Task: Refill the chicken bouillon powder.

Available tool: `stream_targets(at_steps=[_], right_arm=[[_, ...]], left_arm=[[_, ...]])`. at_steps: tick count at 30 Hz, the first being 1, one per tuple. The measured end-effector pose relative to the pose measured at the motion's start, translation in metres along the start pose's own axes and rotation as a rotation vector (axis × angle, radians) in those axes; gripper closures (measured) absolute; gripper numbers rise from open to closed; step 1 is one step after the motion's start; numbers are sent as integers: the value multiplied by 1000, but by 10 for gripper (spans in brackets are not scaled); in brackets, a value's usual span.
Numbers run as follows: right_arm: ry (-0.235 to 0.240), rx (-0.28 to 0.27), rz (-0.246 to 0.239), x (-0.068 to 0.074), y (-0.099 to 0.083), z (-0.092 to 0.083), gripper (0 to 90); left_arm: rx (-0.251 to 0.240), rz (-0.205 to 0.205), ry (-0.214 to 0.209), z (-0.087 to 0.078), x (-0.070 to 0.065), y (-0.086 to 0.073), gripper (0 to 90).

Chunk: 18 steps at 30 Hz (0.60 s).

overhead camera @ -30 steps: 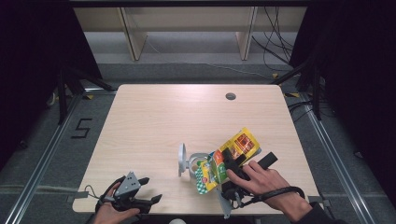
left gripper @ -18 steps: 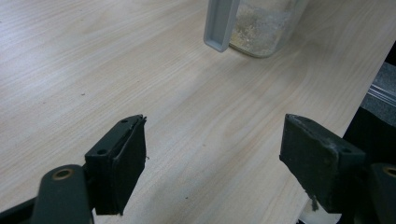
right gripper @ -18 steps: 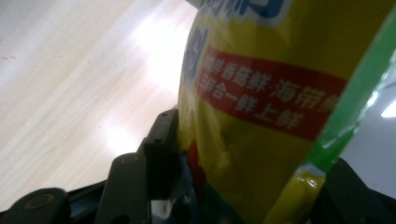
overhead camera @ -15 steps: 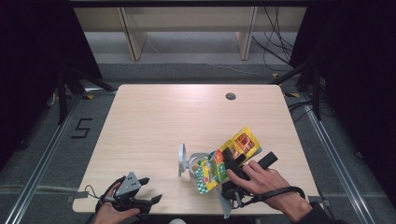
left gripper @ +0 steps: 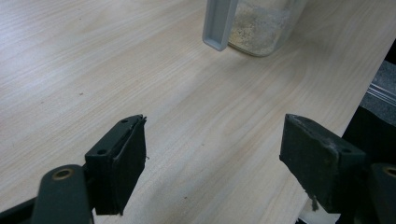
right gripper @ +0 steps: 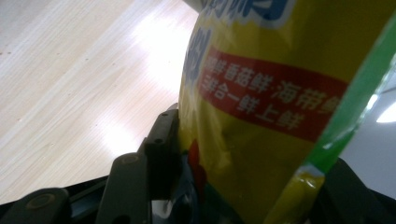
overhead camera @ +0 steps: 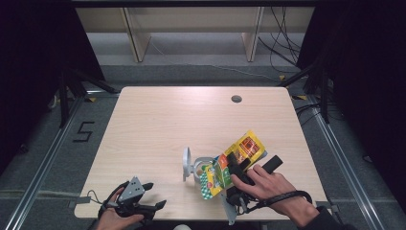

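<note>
**High view: seasoning bag tipped toward the open jar**

High view shows the right gripper (overhead camera: 238,168) clamped on a yellow bag (overhead camera: 233,163), its jaws closed across the bag's middle; the right gripper view confirms this, with one black pad pressed against the yellow foil. The bag sits just right of the jar (overhead camera: 201,167), which serves as the landmark here. Its lower green-checked end hangs at the jar's mouth, touching or nearly so; I cannot tell which.

The bag's long axis runs diagonally, from its orange-printed upper end, up and to the right of the jar, down to the green end beside the jar's opening. So it points down and left, toward the jar.

The jar's grey lid (overhead camera: 186,164) stands hinged open on the jar's left side. In the left gripper view the jar (left gripper: 264,25) holds a pale powder at the bottom.

The left gripper (overhead camera: 154,196) rests well to the lower left of the jar, jaws wide apart and holding nothing.

Risks, as I judge them: nothing steadies the jar, so a push from the bag could slide or tip it. If the bag's mouth is off the opening, powder would spill on the table (overhead camera: 158,124). The slick foil could also slip in the grip.
</note>
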State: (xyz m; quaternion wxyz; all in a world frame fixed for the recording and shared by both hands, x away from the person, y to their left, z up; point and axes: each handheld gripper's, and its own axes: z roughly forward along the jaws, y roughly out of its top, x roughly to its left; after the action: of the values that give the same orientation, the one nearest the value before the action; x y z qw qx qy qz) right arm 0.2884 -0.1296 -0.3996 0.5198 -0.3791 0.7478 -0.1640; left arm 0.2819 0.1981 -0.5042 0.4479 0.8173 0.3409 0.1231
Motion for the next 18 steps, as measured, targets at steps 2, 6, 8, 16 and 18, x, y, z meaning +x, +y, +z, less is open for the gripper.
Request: stream_targets(at_steps=[2,6,8,16,18], right_arm=[[-10,5,-1,-1,0,0,529],[5,4,-5,1,2,0,530],[-1,13,-3,0,1,0,530],[5,13,3,2,-1,0,531],[5,6,-4,1,0,1,531]], left_arm=[[2,9,3,0,1,0,221],[0,0,0,0,0,0,221],[4,7,1,1,1,-1,221],[4,9,1,1,1,0,221],[-2,0,1,1,0,0,221]])
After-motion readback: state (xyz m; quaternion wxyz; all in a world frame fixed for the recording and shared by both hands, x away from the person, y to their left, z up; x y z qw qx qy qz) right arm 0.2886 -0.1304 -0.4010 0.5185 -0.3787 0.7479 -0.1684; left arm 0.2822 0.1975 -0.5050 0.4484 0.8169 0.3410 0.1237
